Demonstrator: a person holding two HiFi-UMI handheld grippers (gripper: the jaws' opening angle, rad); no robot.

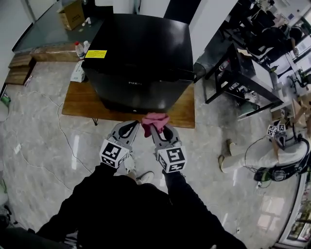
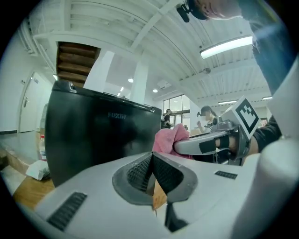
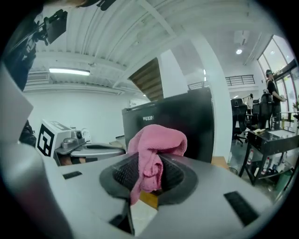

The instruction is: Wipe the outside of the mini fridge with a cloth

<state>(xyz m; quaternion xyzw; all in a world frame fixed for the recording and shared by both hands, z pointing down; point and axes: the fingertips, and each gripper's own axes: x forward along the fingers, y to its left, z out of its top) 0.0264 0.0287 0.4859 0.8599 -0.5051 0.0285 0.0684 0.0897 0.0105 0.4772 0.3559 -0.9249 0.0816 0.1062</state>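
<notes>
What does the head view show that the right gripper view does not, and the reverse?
Only the head view: the yellow rectangular label on top of the black box-shaped mini fridge, and a brown cardboard box behind it. Only the right gripper view: its own dark ribbed pads pinching the crumpled pink cloth, and a long ceiling lamp. Both: that fridge, that cloth, the left gripper.

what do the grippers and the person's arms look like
Both the left gripper and right gripper have light grey bodies with dark ribbed pads. Each carries a white cube printed with black square markers. The sleeves are black.
</notes>
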